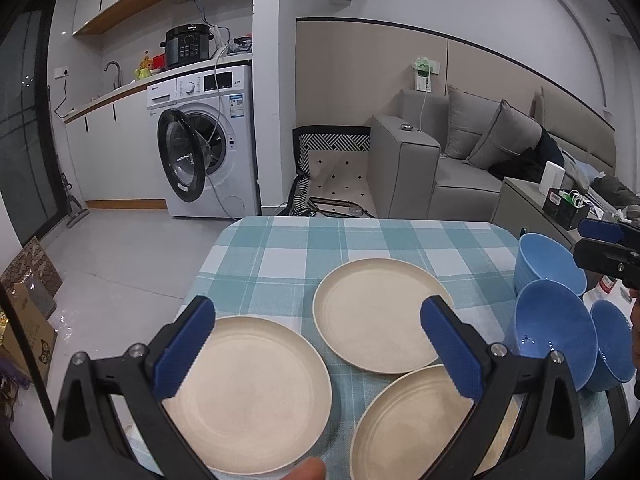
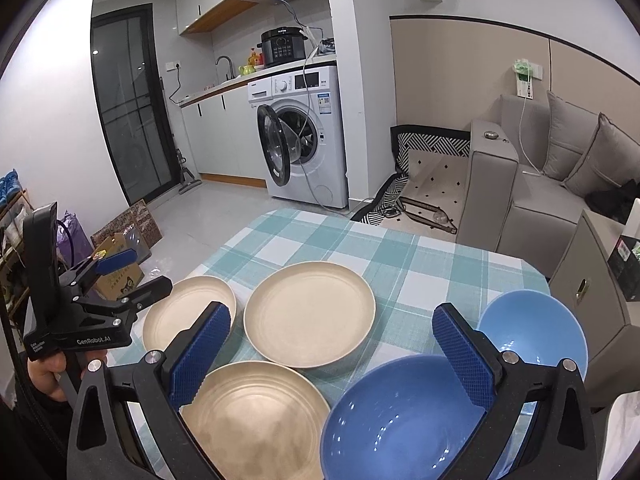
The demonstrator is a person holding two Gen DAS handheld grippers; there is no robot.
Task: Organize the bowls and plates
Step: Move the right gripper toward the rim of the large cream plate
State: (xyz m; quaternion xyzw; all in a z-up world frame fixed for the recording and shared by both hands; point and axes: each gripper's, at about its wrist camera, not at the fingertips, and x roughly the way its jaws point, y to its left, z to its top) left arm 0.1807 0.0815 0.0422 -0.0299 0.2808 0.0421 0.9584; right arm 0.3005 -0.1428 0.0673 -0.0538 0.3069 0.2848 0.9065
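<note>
On the desk (image 2: 420, 256), under a teal-and-white checked cloth, three cream plates lie flat and apart from one another, none stacked. Furthest left is the left plate (image 1: 248, 392), beneath the left tool (image 1: 318, 350), which hovers above it with its blue pads spread wide and nothing between them. Next comes the far plate (image 1: 376, 316), set toward the middle of the cloth, and nearer the person the near plate (image 1: 404, 424), its ringed bottom showing. To the right stand three blue bowls: the far bowl (image 2: 532, 328), the large near bowl (image 2: 396, 420) and a third bowl (image 1: 612, 348) at the desk's right side, seen only from the left wrist and partly cut off. The right tool (image 2: 332, 350) hangs above the gap between the near plate and the large near bowl, also spread wide and empty. The plates look light, stiff and matte, probably plastic or fibre, so little risk of breaking; lying flat, each offers only its raised rim, best pinched at the edge nearest the tool and tipped up. The bowls are glossy and may slip; I would clamp one wall near the lip, one pad inside and one outside.
</note>
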